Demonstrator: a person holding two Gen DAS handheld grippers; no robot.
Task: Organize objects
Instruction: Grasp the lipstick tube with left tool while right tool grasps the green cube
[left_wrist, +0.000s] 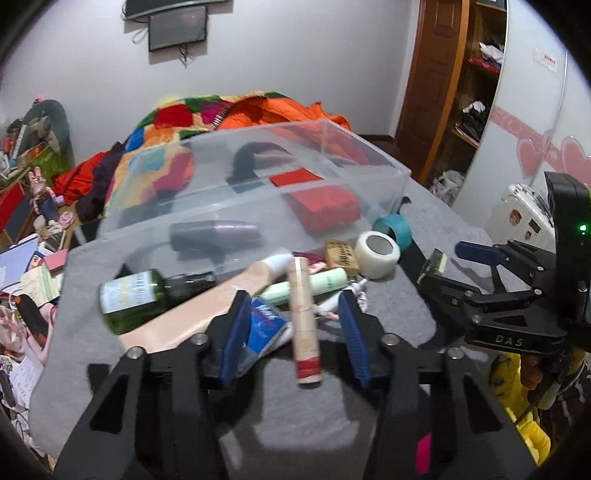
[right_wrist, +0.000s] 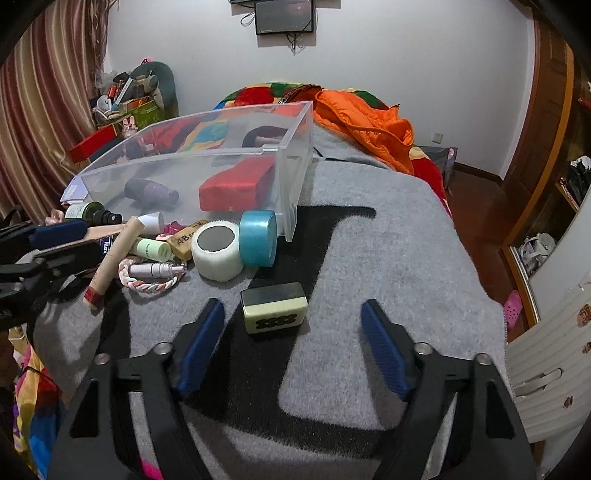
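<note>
Clear bin (right_wrist: 291, 162) sits on the grey blanket (right_wrist: 388, 258) behind the clutter, ready to fill; left gripper (left_wrist: 295, 321) wide around a beige tube (left_wrist: 303, 325), right gripper (right_wrist: 291, 343) wide, lined up on a small case (right_wrist: 274, 312).

A fuzzy grey cloth blanket (right_wrist: 388, 258) with matt nap lies under a clear, smooth plastic bin (right_wrist: 295, 173), a glossy green glass bottle (left_wrist: 129, 299) with a paper label, a shiny blue tape roll (right_wrist: 258, 238), a matt white tape roll (right_wrist: 218, 254) and ribbed blue gripper pads (right_wrist: 201, 345)
</note>
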